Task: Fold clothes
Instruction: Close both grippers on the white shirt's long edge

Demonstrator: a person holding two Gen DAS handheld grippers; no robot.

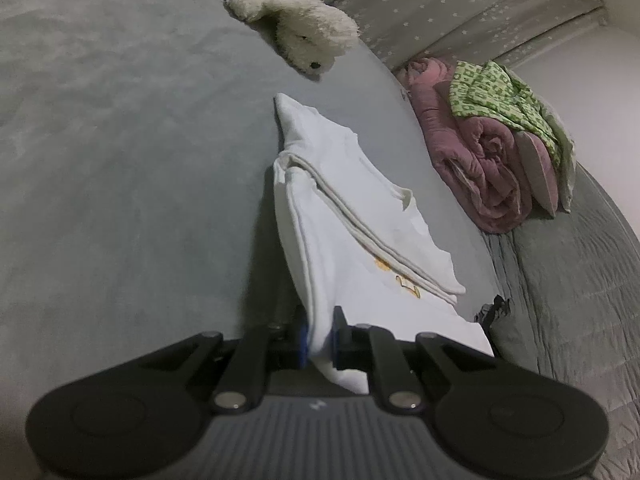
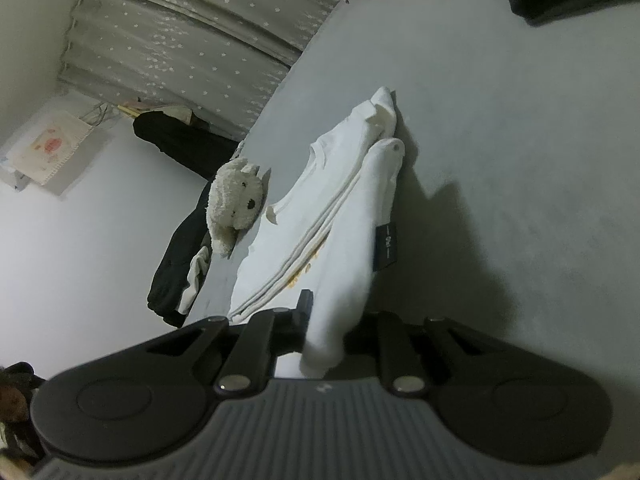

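A white garment [image 1: 340, 216] with a small yellow print lies partly folded on the grey bed, its near edge lifted off the sheet. My left gripper [image 1: 320, 336] is shut on that near edge, with cloth bunched between the black fingers. In the right wrist view the same white garment [image 2: 340, 216] carries a dark label and stretches away from my right gripper [image 2: 326, 328], which is shut on another part of its edge. The cloth hides the right gripper's far finger.
A cream plush toy [image 1: 288, 16] lies beyond the garment. A rolled pink quilt [image 1: 488, 160] with a green patterned cloth [image 1: 500, 96] sits at the right bed edge. Dark clothes [image 2: 180, 248] hang off the bed's side. Star-patterned grey curtains [image 2: 180, 40] stand behind.
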